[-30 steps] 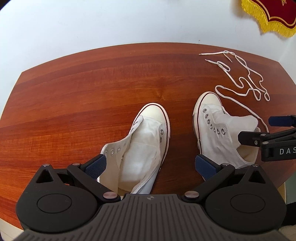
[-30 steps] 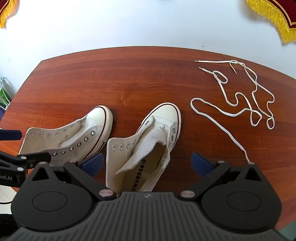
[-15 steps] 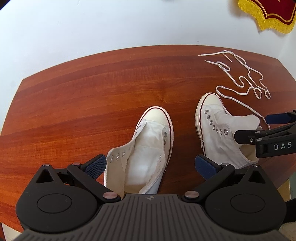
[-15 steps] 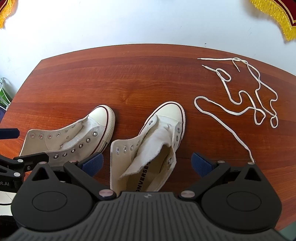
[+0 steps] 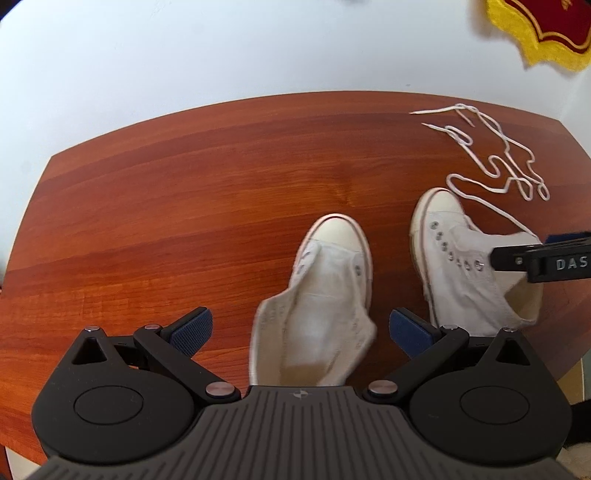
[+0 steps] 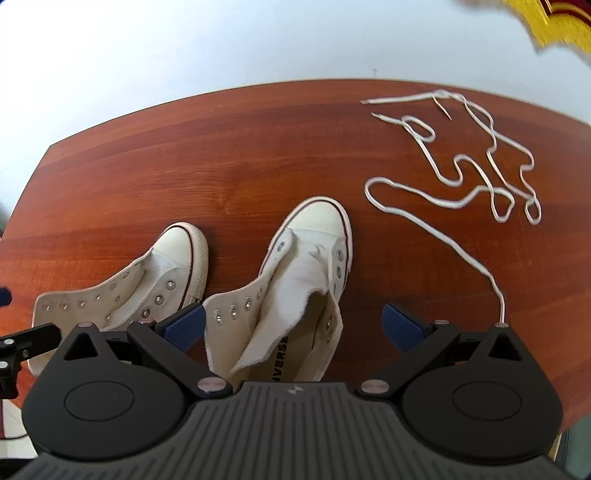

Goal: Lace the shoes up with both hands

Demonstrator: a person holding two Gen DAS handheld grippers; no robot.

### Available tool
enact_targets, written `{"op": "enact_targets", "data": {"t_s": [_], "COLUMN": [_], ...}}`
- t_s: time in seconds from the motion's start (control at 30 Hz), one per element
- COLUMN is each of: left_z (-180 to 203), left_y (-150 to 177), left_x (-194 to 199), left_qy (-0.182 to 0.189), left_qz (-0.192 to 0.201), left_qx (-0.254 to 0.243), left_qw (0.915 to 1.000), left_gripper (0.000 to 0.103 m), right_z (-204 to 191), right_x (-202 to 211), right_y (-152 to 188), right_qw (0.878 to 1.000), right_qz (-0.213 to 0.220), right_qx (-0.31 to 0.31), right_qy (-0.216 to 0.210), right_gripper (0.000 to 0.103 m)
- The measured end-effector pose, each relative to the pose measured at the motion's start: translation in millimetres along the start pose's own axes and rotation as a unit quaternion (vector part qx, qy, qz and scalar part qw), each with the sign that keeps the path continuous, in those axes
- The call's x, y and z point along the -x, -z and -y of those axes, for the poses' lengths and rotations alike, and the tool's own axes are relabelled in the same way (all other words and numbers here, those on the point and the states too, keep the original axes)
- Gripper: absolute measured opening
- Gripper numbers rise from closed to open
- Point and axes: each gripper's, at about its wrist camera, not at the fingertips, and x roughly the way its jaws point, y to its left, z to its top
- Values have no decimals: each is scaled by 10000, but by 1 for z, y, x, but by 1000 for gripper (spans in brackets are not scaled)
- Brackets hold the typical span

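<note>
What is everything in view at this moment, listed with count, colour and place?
Table: one, reddish-brown wood, under everything.
High-top shoes: two, white, unlaced, toes pointing away; left shoe lies tilted, right shoe sits beside it.
Shoelaces: white, loose and tangled on the table's far right; count unclear.
Wall: white, behind the table.
Fringed cloth: red with yellow fringe, upper right on the wall.
Left gripper: black, blue pads, open around the left shoe's collar.
Right gripper: black, blue pads, open around the right shoe's collar.
</note>
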Motion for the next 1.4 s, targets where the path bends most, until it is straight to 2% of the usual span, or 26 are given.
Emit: {"op": "enact_targets", "data": {"t_s": [0.23, 0.3, 0.4, 0.43, 0.67, 0.97, 1.1, 1.13, 1.2, 1.27, 1.33, 1.4], "left_z": [-19, -22, -28, -31, -44, -51, -53, -52, -52, -51, -50, -50], "left_y": [2, 2, 4, 5, 14, 12, 11, 11, 11, 11, 12, 12], "left_x": [-12, -15, -22, -24, -39, -44, -45, -45, -47, -49, -51, -53], "left_qy": [45, 76, 166, 214, 493, 702, 797, 824, 868, 897, 912, 954], "left_qz": [-208, -262, -406, -461, -774, -770, -746, -762, -792, -834, -889, -926], "left_qx": [67, 39, 69, 100, 156, 137, 122, 106, 70, 27, -7, -1], "left_qw": [9998, 9996, 9990, 9987, 9957, 9945, 9939, 9936, 9930, 9925, 9919, 9911], "left_gripper": [89, 74, 60, 58, 54, 55, 55, 55, 55, 55, 55, 56], "right_z": [2, 1, -1, -2, -4, -5, -13, -15, -16, -16, -15, -14], "right_x": [-9, -12, -17, -18, -44, -58, -65, -69, -76, -81, -83, -84], "right_y": [-5, -7, -10, -11, -17, -23, -24, -23, -20, -19, -17, -17], "right_qw": [9995, 9994, 9992, 9992, 9972, 9948, 9940, 9933, 9908, 9885, 9881, 9882], "right_qz": [-83, -128, -152, -169, -501, -728, -892, -973, -1176, -1323, -1347, -1357], "right_qx": [-255, -273, -285, -289, -466, -710, -624, -609, -642, -671, -621, -635], "right_qy": [137, 196, 214, 216, 312, 48, 112, 154, 207, 291, 410, 326], "right_gripper": [101, 100, 100, 100, 101, 101, 100, 98, 82, 58, 41, 32]}}
